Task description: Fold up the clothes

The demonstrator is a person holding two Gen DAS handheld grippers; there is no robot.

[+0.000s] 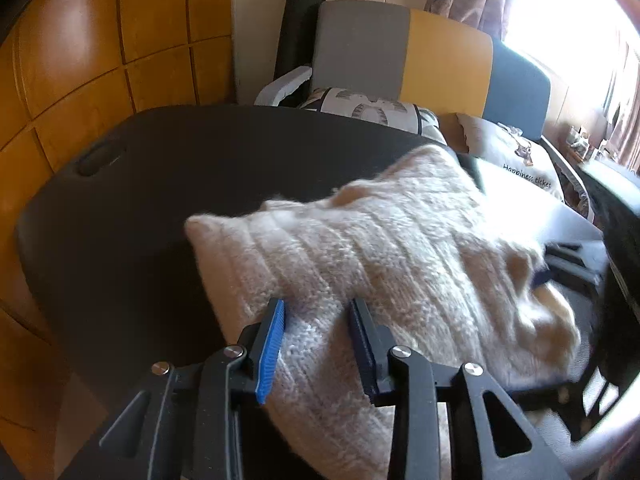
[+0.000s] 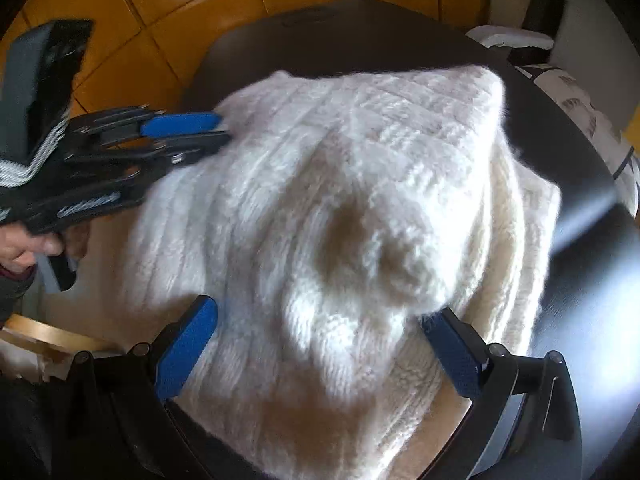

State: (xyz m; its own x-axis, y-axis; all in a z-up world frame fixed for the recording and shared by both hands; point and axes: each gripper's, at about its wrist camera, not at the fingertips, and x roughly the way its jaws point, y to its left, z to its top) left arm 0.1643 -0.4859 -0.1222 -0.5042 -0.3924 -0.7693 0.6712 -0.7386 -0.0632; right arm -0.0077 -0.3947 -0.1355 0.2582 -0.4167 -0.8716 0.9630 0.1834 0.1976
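Observation:
A cream, fluffy knit sweater (image 1: 380,248) lies bunched on a dark oval table (image 1: 160,168). In the left wrist view my left gripper (image 1: 317,306) has its blue pads closed on a fold of the sweater's near edge. The right wrist view shows that same left gripper (image 2: 224,128) at the sweater's (image 2: 340,184) left edge, fingers close together, held by a hand (image 2: 24,248). My right gripper (image 2: 322,310) stands wide open, its fingers either side of a raised hump of knit. The right gripper (image 1: 560,260) shows only as a dark blur in the left wrist view.
Behind the table stands a sofa (image 1: 400,48) with a grey, yellow and blue back and printed pillows (image 1: 516,160). A black roll (image 1: 298,24) leans at the wall. Orange wooden panels (image 1: 80,60) lie left of the table. Bare table top (image 2: 580,280) shows right of the sweater.

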